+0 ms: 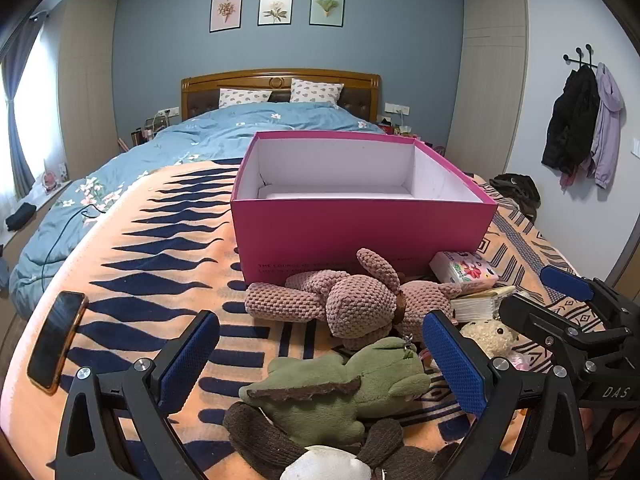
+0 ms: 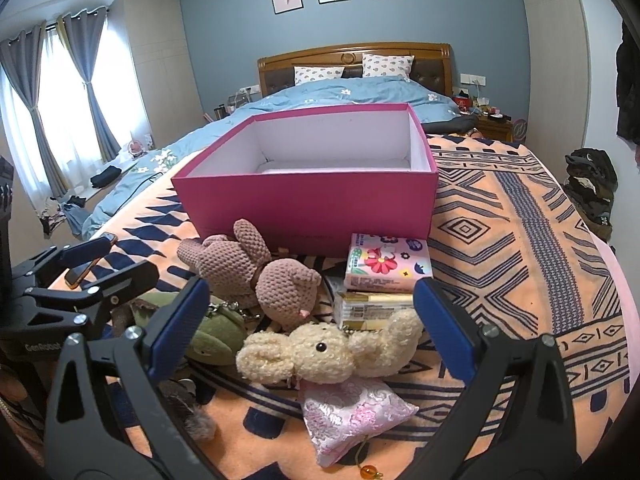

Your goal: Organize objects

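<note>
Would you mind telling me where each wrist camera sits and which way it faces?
Left wrist: on the left gripper, angled down over the green plush toward the pink box; its open blue-padded fingers show, and the right gripper alongside.
Right wrist: on the right gripper, over the cream plush; open fingers show, left gripper alongside.
Shared: box, brown knitted bear, bed.

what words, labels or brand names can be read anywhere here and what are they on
"DAS" on the black frame of the right claw, seen in the left wrist view.
"GenRobot" on the black frame of the left claw, seen in the right wrist view; faint.
Two lines of dark print low on the open pink cardboard box: too small to read.
Flowered pink tissue pack: print too blurred to read.
</note>
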A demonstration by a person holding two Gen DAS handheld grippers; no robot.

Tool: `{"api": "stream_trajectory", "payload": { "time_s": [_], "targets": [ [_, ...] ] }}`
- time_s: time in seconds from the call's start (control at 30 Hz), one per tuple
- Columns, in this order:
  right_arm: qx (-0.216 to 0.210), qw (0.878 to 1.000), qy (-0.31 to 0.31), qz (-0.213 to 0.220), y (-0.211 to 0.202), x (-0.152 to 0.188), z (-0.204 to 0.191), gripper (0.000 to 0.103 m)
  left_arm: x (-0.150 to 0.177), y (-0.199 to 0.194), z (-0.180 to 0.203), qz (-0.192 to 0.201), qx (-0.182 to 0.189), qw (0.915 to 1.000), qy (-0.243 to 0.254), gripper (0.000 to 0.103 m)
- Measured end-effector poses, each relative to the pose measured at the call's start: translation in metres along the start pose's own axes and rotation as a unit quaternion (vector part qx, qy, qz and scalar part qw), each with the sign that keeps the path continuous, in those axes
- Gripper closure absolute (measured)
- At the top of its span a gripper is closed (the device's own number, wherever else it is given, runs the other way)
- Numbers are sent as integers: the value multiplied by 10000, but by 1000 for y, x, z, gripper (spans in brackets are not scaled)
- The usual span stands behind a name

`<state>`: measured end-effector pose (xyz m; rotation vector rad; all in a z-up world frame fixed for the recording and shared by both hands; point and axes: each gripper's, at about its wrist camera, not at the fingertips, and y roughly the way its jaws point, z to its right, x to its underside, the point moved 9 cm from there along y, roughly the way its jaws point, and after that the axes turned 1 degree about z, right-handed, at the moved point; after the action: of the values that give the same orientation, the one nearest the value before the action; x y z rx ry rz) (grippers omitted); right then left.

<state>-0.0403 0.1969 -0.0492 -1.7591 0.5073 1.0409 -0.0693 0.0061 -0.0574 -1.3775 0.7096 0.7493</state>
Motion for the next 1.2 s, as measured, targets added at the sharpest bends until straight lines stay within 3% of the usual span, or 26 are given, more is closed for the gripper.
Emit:
{"api": "stream_trajectory", "payload": {
  "time_s": [0.47,0.77,1.03,1.2],
  "targets": [
    [-162,9998,-32,-145,7,3,-6,1,1,3,-6,-25,-11,10000,-1,0],
    [-623,9966,-78,-536,33,10,-21,1,-2,14,-39,-158,-80,9994,-281,0],
    [-896,9920,-24,-892,61,8,-27,24,-4,31,-46,-263,-24,9995,-154,0],
    [-790,9909,-76,-1089,76,13,-26,26,-5,42,-40,-352,140,9993,-5,0]
  ]
}}
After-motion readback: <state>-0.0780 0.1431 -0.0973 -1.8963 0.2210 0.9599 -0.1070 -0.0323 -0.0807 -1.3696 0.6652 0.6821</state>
